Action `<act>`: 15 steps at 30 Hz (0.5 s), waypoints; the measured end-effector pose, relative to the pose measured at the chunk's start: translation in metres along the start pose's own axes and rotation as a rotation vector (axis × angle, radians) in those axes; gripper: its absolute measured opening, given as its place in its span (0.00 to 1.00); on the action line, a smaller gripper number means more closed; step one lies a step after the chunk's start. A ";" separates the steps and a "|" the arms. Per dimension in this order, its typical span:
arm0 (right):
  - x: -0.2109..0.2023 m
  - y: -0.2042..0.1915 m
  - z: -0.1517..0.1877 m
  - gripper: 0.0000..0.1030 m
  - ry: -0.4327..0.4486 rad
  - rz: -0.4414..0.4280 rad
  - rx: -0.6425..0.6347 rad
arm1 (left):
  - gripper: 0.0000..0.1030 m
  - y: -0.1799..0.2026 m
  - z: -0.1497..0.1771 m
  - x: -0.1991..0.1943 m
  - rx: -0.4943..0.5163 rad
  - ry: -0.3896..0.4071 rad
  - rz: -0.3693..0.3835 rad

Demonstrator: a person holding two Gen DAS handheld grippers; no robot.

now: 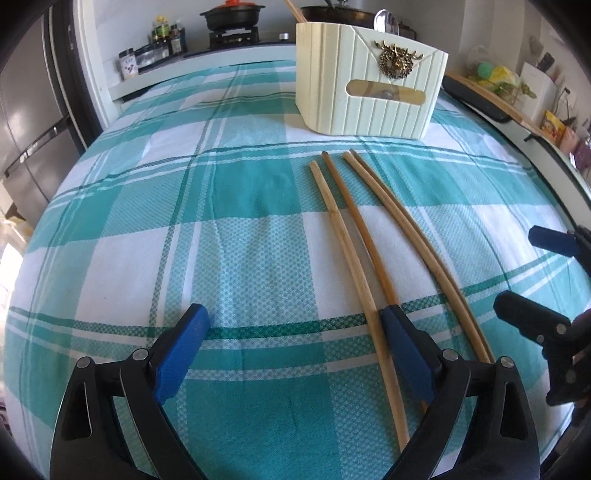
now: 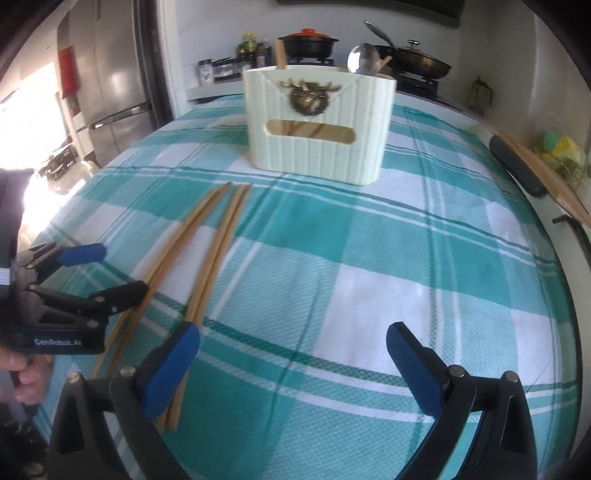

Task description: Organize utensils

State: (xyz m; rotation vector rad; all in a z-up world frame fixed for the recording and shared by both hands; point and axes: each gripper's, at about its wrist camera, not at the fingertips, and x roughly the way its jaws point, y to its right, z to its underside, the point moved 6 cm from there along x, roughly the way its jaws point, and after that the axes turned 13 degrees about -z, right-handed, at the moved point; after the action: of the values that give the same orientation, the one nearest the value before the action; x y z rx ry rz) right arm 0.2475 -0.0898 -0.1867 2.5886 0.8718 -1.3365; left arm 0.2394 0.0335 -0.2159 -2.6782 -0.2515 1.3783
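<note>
Several wooden chopsticks (image 1: 354, 229) lie side by side on the teal plaid tablecloth (image 1: 166, 221). A cream utensil holder (image 1: 369, 88) stands behind them, with a spoon (image 1: 386, 20) and a wooden stick in it. My left gripper (image 1: 295, 350) hovers low over the chopsticks' near ends with its jaws wide open. The leftmost chopstick runs just inside its right finger (image 1: 406, 350), and no pad presses on it. In the right wrist view my right gripper (image 2: 293, 365) is open over bare cloth, the chopsticks (image 2: 218, 240) beside its left finger. The left gripper (image 2: 112, 271) shows there at the left edge.
Behind the table a stove carries a black pot with a red lid (image 1: 232, 14) and a pan (image 2: 417, 61). Bottles and jars (image 1: 162, 44) stand on a ledge and a steel fridge (image 2: 107, 81) at the left. A hand (image 2: 26, 373) grips the left gripper's handle.
</note>
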 end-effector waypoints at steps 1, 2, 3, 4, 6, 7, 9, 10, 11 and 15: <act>0.004 -0.005 -0.001 1.00 -0.011 -0.006 -0.019 | 0.93 -0.001 0.001 0.000 0.000 -0.002 -0.004; 0.007 -0.008 -0.002 0.99 -0.021 -0.005 -0.033 | 0.94 -0.002 0.001 0.000 -0.004 -0.004 -0.005; 0.011 -0.009 -0.003 0.99 -0.032 0.003 -0.046 | 0.94 -0.003 0.002 0.000 -0.008 -0.007 -0.008; 0.015 -0.010 -0.003 0.94 -0.049 0.015 -0.056 | 0.94 -0.005 0.003 0.000 -0.011 -0.009 -0.010; 0.020 -0.010 -0.003 0.88 -0.062 0.013 -0.059 | 0.94 -0.007 0.005 -0.001 -0.013 -0.010 -0.013; 0.020 -0.009 -0.005 0.87 -0.062 0.013 -0.056 | 0.94 -0.008 0.006 -0.001 -0.013 -0.009 -0.014; 0.021 -0.009 -0.007 0.83 -0.068 0.016 -0.058 | 0.94 -0.008 0.006 -0.001 -0.014 -0.008 -0.015; 0.022 -0.009 -0.008 0.80 -0.070 0.010 -0.055 | 0.94 -0.008 0.006 -0.001 -0.014 -0.008 -0.015; 0.023 -0.011 -0.009 0.77 -0.074 -0.001 -0.056 | 0.95 -0.007 0.006 -0.001 -0.015 -0.007 -0.017; 0.028 -0.019 -0.017 0.57 -0.082 -0.012 -0.088 | 0.96 -0.008 0.005 0.001 -0.019 -0.010 -0.018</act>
State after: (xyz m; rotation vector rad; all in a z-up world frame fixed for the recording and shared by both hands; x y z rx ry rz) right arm 0.2623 -0.0560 -0.1943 2.4483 0.9121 -1.3642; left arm 0.2347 0.0414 -0.2179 -2.6784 -0.2899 1.3912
